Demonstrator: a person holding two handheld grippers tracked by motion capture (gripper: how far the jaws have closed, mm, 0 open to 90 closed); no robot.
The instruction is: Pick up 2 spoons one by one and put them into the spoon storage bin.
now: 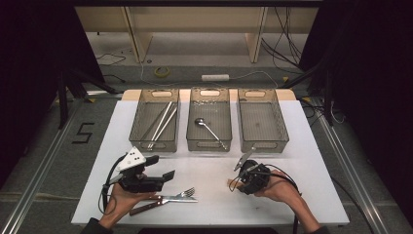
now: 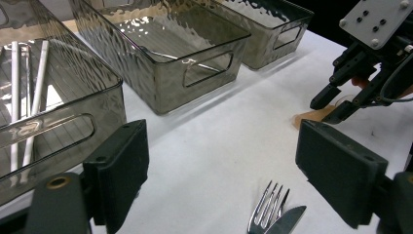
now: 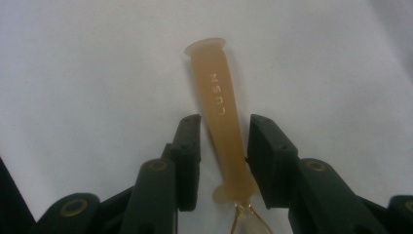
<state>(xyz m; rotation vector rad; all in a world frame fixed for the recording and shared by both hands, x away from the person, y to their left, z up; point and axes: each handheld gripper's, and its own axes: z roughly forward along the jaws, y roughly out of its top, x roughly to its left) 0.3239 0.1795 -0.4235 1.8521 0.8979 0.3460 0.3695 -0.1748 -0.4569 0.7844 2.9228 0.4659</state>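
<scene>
Right hand-held gripper (image 3: 221, 134) lowered onto the white surface (image 1: 214, 195), jaws partly closed and standing either side of a tan handle (image 3: 221, 107) lying flat there. Right pad about touching the handle's edge, a sliver of gap left at the other pad; hard to tell whether any real squeeze is on yet. Thin gold wire at the handle's near end, possibly a whisk or similar, too little showing to be sure. Handle marked with small raised letters.

Taking the middle bin (image 1: 209, 119) as landmark: handle in front of it and off to the right, just short of the right-hand bin (image 1: 263, 122). Spoon (image 1: 208, 127) inside the middle bin. White sticks (image 1: 160, 124) in the bin to its left (image 1: 155, 119).

Left hand-held gripper (image 1: 153, 178) in front of and left of the middle bin, jaws wide apart with nothing between them, raised off the surface. Fork (image 2: 267, 209) and knife (image 2: 287, 219) lying together on the surface just below that gripper.
</scene>
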